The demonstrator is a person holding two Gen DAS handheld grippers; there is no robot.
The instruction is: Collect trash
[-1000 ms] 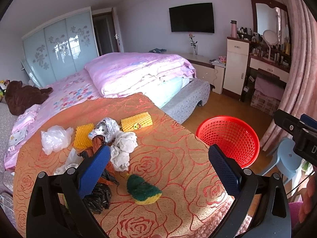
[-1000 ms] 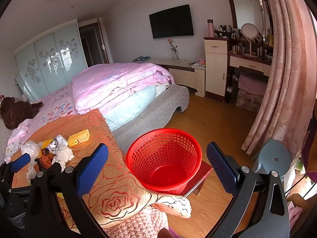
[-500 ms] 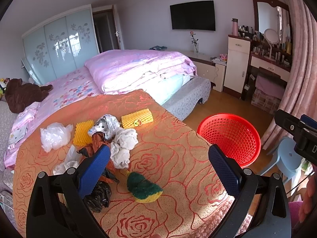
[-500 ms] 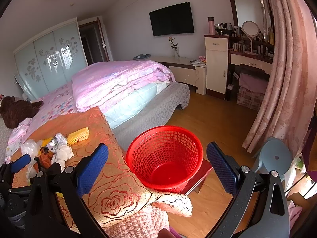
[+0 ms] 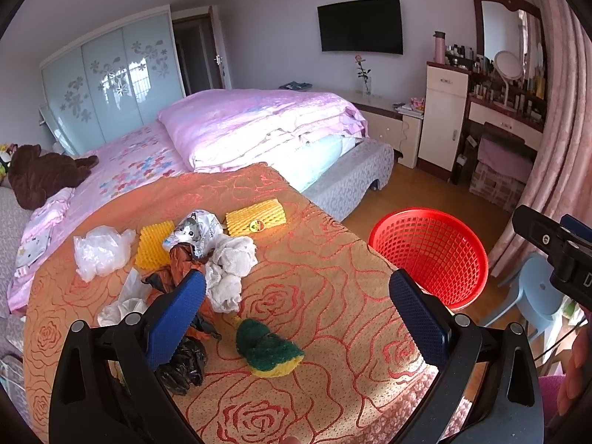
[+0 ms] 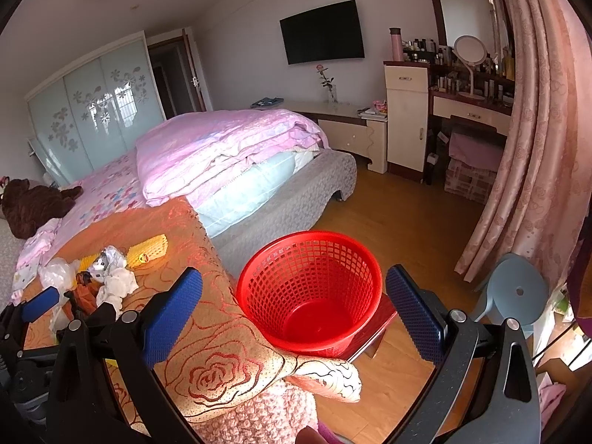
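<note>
Trash lies on an orange rose-patterned cloth [image 5: 333,296]: a green-and-yellow sponge [image 5: 268,347], crumpled white paper [image 5: 231,262], a cat-print wrapper [image 5: 194,229], two yellow foam nets [image 5: 257,217], a clear plastic bag [image 5: 100,249] and a black bag [image 5: 183,360]. A red mesh basket [image 5: 429,251] stands to the right; it also shows in the right wrist view [image 6: 310,288], empty. My left gripper [image 5: 296,318] is open and empty above the sponge. My right gripper [image 6: 292,318] is open and empty above the basket.
A bed with pink quilts [image 5: 259,125] lies behind the cloth. A blue plastic stool [image 6: 514,292] stands right of the basket by a pink curtain [image 6: 536,148]. A dresser with a mirror [image 6: 470,85] and a wall TV [image 5: 360,26] are at the back.
Both grippers have shifted slightly; the view drifts a little. Nothing was picked up and both stay open.
</note>
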